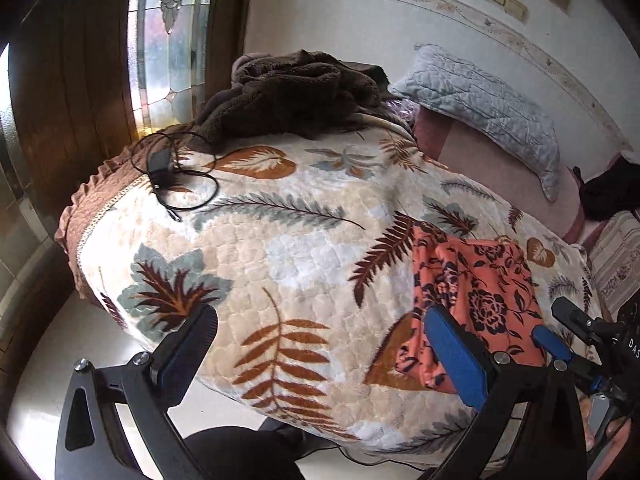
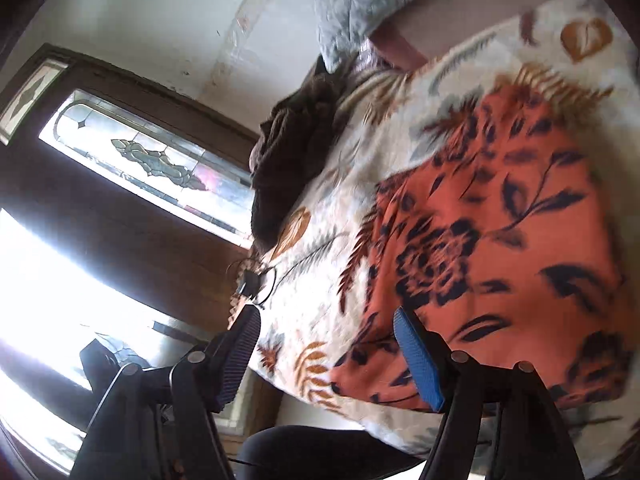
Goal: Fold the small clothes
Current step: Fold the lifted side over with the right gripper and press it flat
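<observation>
Apparently one fold job is close to done: the orange garment (image 1: 476, 292) lies as a compact, roughly rectangular bundle on the blanket (image 1: 256, 248), near its front edge and in front of the right gripper (image 2: 326, 350). Its left side is bunched and wrinkled, so a tidy-up may be left. The brown fleece (image 1: 288, 92), heaped at the far end, looks unfolded; whether it counts as small clothes I cannot tell. Both tools are empty: the left gripper (image 1: 328, 344) has its jaws wide over bare blanket, and the right one's jaws are spread with nothing between them. The garment is thin, orange with dark flowers.
</observation>
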A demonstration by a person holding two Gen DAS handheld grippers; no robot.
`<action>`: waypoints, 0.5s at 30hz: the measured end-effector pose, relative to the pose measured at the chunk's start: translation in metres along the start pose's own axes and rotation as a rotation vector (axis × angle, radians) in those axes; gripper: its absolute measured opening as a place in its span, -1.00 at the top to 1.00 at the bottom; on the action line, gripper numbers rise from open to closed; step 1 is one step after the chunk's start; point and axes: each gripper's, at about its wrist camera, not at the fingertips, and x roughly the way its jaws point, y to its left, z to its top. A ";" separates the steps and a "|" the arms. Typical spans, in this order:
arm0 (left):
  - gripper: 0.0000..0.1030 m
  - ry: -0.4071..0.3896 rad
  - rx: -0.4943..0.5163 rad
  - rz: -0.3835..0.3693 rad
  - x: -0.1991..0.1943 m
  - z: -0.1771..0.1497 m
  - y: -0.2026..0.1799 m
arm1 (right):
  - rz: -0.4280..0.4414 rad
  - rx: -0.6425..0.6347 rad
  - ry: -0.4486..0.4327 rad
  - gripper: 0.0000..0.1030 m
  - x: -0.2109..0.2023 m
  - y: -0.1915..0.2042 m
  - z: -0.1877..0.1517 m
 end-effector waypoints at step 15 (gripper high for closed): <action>-1.00 0.108 0.347 0.118 0.103 -0.032 -0.101 | -0.306 -0.071 0.135 0.51 -0.001 -0.065 0.002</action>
